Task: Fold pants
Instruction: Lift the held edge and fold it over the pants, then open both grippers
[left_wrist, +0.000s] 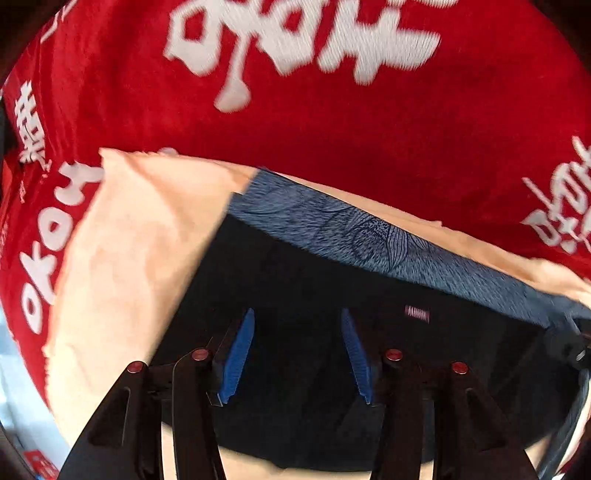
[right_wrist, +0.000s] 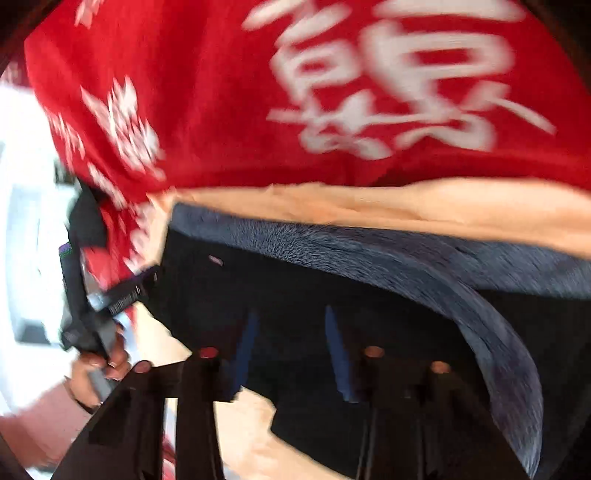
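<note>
The pants (left_wrist: 314, 288) were dark matt cloth, their turned-out lining a fuzzy blue-grey fleece (left_wrist: 369, 236). Under them lay a soft peach cloth (left_wrist: 140, 236) and a plush red blanket (left_wrist: 332, 129) — napped, with white lettering. The left gripper (left_wrist: 297, 354) looked like matt black plastic — ribbed blue pads (left_wrist: 236, 365).

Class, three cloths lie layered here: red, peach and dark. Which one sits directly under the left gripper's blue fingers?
The dark pants, black outside with a fleecy blue-grey lining turned out along the top. They lie over the peach cloth, which lies on the red printed cloth.
</note>
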